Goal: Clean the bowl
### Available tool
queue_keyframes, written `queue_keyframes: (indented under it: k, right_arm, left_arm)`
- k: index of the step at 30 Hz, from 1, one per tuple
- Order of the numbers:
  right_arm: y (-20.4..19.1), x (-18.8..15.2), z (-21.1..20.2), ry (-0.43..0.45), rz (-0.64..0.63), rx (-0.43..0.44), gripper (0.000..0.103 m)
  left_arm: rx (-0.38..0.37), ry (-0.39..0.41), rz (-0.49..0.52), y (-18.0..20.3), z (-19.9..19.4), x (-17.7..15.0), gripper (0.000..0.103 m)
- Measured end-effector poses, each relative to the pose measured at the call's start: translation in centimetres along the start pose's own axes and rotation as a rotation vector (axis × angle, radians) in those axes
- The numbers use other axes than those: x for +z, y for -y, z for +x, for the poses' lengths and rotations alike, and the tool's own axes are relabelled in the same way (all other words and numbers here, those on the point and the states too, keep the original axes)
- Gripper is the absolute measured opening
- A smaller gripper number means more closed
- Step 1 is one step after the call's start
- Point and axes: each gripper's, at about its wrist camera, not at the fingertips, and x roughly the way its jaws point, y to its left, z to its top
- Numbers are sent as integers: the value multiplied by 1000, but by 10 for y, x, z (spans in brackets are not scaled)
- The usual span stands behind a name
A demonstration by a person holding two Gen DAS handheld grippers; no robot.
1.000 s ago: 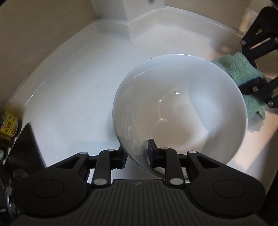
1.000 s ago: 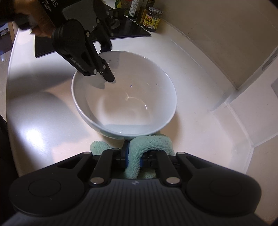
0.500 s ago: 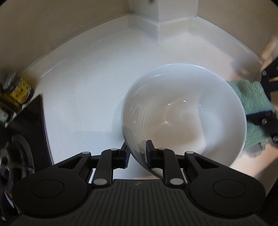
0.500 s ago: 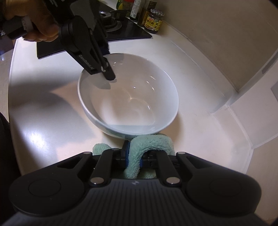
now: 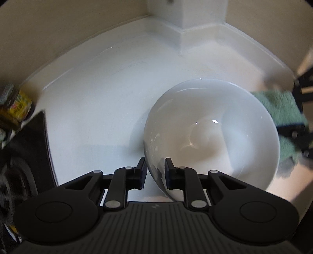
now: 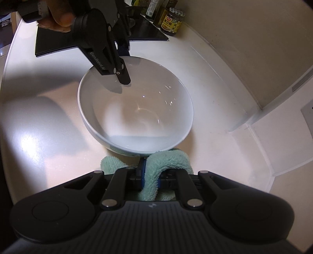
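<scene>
- Left wrist view: the white bowl [image 5: 211,136] is seen resting on the pale surface [image 5: 93,117], right of centre and close to the camera.
- The bowl's near rim is straddled by the left gripper [image 5: 155,173]: one finger is placed outside the wall, the other inside. The jaws have just been closing and then easing slightly, with the rim between them; whether the pads press on the rim cannot be told.
- A green cloth [image 5: 281,109] is seen at the bowl's far right edge, beside black gripper parts.
- A yellow-labelled jar [image 5: 16,111] is blurred at the left edge, next to a dark stove top [image 5: 29,146].
- Right wrist view: the cloth [image 6: 156,172] is clamped between the closed fingers of the right gripper [image 6: 151,175], with a loop of it raised above them.
- The bowl [image 6: 137,117] is seen just beyond the cloth, its near wall touching or overlapping it.
- The left gripper [image 6: 122,77] is held by a hand [image 6: 56,17] at the bowl's far rim, one finger reaching inside.
- Bottles and a jar [image 6: 173,21] are lined up behind the stove top [image 6: 58,41].
</scene>
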Motion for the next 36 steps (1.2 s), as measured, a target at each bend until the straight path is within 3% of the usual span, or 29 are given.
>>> queue_keyframes:
  k: [8,13,18,24,27,31,36]
  right_arm:
    - [-9,-1,-4,7,-3,10,8]
    - [-12,-3,-6,11,-7,17,8]
    - [-11,-3,-6,10,-18,27,7]
    - [-4,-1,-3,-4,-45,14,6]
    - [0,0,0,-6,-42,3,6]
    - [4,1,2,-9,-33,-9,6]
    - [9,-3,-3,-2,67,9,7]
  left_arm:
    - [44,0,-50,10,-5,-13,22]
    - [56,5,-31,13,-4,-11,22]
    - [60,10,50,15,-1,-9,23]
    - [31,14,240,13,6,0,22]
    - [12,22,288,11,8,4,22]
    - [5,28,243,7,8,6,22]
    - [-25,109,73,-7,-10,1,22]
